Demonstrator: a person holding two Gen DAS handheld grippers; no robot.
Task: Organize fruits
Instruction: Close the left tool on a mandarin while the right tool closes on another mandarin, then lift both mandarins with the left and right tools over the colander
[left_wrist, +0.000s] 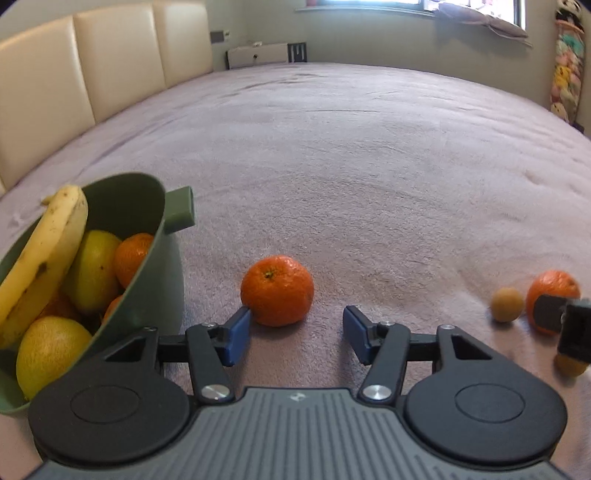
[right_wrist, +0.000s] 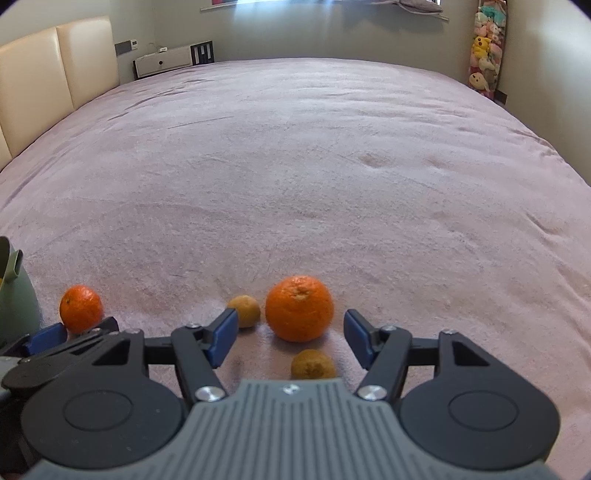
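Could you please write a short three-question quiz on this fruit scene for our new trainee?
1. True or false: the banana lies in the green bowl.
2. Which gripper faces the mandarin nearest the bowl? A) left gripper B) right gripper
3. How many small brownish fruits lie near the larger mandarin?

Key: 1 true. 2 A: that mandarin sits just ahead of its open jaws. 3 two.

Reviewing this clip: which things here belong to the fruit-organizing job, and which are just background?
Job:
green bowl with a banana
loose orange
second orange
two small brown fruits
left gripper
right gripper

Background:
headboard
plush toys
pink bedspread
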